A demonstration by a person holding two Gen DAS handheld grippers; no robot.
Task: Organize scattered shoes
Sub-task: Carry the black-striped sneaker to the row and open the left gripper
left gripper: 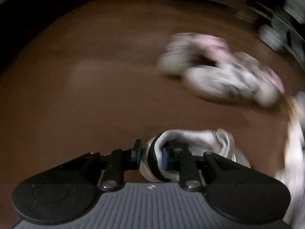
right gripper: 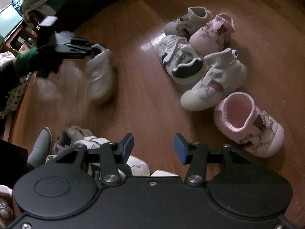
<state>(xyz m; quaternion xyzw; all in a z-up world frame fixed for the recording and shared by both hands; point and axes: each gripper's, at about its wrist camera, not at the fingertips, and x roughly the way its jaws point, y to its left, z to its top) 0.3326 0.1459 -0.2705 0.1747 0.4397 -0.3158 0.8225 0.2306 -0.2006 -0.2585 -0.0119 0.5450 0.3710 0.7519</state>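
My left gripper (left gripper: pixel 150 155) is shut on the collar of a white shoe (left gripper: pixel 192 143) and holds it above the wooden floor (left gripper: pixel 95 85); the view is blurred by motion. In the right wrist view the left gripper (right gripper: pixel 95 50) shows at the upper left with that white shoe (right gripper: pixel 100 74) hanging from it. My right gripper (right gripper: pixel 152 147) is open and empty above the floor. Several small shoes lie scattered at the right: a white sock shoe (right gripper: pixel 213 82), a pink one (right gripper: pixel 249 124), a strapped white sneaker (right gripper: pixel 179 59), another pink one (right gripper: pixel 211 32).
More shoes (right gripper: pixel 85 143) lie just below my right gripper at the lower left, beside a grey-socked foot (right gripper: pixel 41 147). Dark furniture and clutter (right gripper: pixel 17 19) line the far left. A blurred pile of white and pink shoes (left gripper: pixel 219 68) fills the right of the left wrist view.
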